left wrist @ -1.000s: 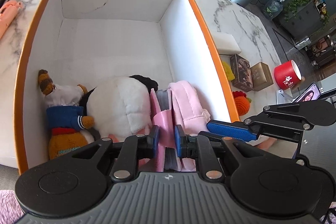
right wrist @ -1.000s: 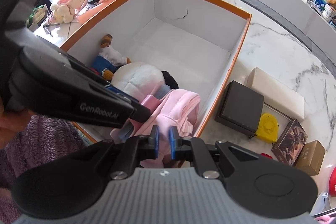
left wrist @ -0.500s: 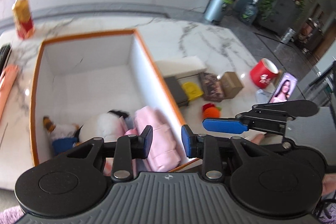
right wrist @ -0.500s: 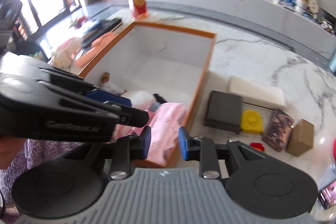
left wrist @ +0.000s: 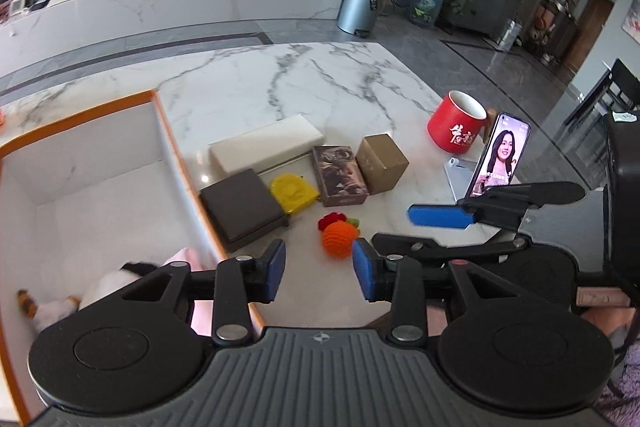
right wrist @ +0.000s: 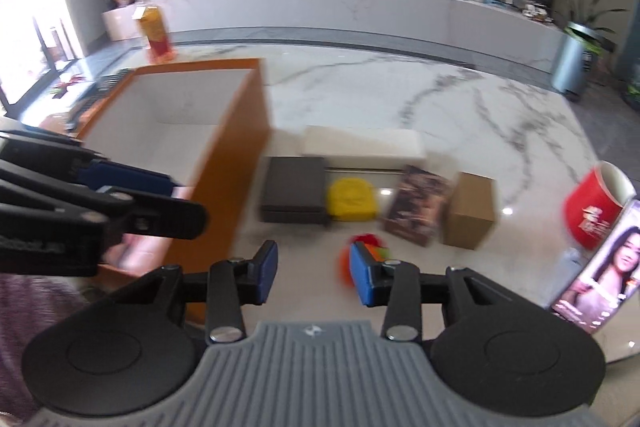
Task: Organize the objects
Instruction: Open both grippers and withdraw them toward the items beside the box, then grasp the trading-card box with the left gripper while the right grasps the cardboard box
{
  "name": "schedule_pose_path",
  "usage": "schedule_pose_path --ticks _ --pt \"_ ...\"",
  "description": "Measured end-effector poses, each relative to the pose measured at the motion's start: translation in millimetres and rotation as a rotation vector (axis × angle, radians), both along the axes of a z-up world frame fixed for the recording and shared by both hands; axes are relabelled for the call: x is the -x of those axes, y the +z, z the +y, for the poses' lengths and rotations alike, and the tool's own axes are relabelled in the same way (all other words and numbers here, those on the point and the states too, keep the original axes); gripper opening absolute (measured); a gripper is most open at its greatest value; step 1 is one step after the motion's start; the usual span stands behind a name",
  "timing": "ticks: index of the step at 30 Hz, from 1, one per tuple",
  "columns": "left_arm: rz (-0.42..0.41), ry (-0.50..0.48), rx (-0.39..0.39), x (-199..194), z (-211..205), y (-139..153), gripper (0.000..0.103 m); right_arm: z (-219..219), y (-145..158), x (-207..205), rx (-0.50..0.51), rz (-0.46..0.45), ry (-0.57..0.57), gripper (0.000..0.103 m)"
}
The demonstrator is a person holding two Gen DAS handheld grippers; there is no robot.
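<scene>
A: Status on the grippers?

B: Left gripper (left wrist: 319,277) is sitting wide, holding nothing. Right gripper (right wrist: 313,277) is the same, wide and empty, though its view is blurring.

A: Next target?

B: Judging it's the knit orange (left wrist: 339,238), lying on the marble table (left wrist: 280,83) just outside the box (left wrist: 176,151). From the left gripper it's sitting dead ahead at 12 o'clock, just past the fingertips. From the right gripper it's at about 1 o'clock, partly hiding behind the right finger (right wrist: 362,277).

A: Axis?

B: Roughly round, no long axis that matters; red and green bits are sticking out at its far side. Either hand is near; the left is lined up better.

A: Change since a second ago?

B: Both were pinching the pink bag (left wrist: 188,257) low inside the box, jaws narrow. Now both are lifted out, opened, and swung toward 2 o'clock over the table. Bag and plush (left wrist: 108,283) are staying in the box's near corner.
</scene>
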State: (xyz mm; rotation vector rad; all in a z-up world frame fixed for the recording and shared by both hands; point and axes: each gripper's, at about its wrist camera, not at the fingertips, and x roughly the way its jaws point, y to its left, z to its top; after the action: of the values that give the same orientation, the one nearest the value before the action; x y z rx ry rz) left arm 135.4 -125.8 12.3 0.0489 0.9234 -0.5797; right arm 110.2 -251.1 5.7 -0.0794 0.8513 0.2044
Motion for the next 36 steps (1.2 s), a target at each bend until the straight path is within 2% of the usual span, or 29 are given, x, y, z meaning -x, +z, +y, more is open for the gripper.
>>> schedule_pose_path --ticks 4,11,14,23,28,34,36 --pt "0.003 -0.024 -0.022 -14 -20 -10 0.048 -27 -13 -19 0.028 0.012 -0.065 0.045" --pt "-0.006 -0.045 -0.053 -42 -57 -29 0.061 -61 -29 -54 0.070 -0.033 -0.139 0.065" --pt "0.000 -0.060 -0.066 -54 -72 -39 0.067 -72 -35 -71 0.077 -0.045 -0.162 0.069" --pt "0.007 -0.090 -0.143 -79 -106 -67 0.081 -103 -61 -111 -0.006 -0.003 -0.197 0.070" --pt "0.023 -0.106 -0.172 -88 -124 -81 0.083 -116 -75 -119 -0.053 0.029 -0.201 0.070" --pt "0.064 -0.067 -0.175 -104 -139 -99 0.084 -130 -75 -124 -0.175 0.041 -0.189 0.065" --pt "0.063 -0.059 -0.189 -108 -144 -103 0.084 -132 -77 -126 -0.183 0.052 -0.191 0.058"
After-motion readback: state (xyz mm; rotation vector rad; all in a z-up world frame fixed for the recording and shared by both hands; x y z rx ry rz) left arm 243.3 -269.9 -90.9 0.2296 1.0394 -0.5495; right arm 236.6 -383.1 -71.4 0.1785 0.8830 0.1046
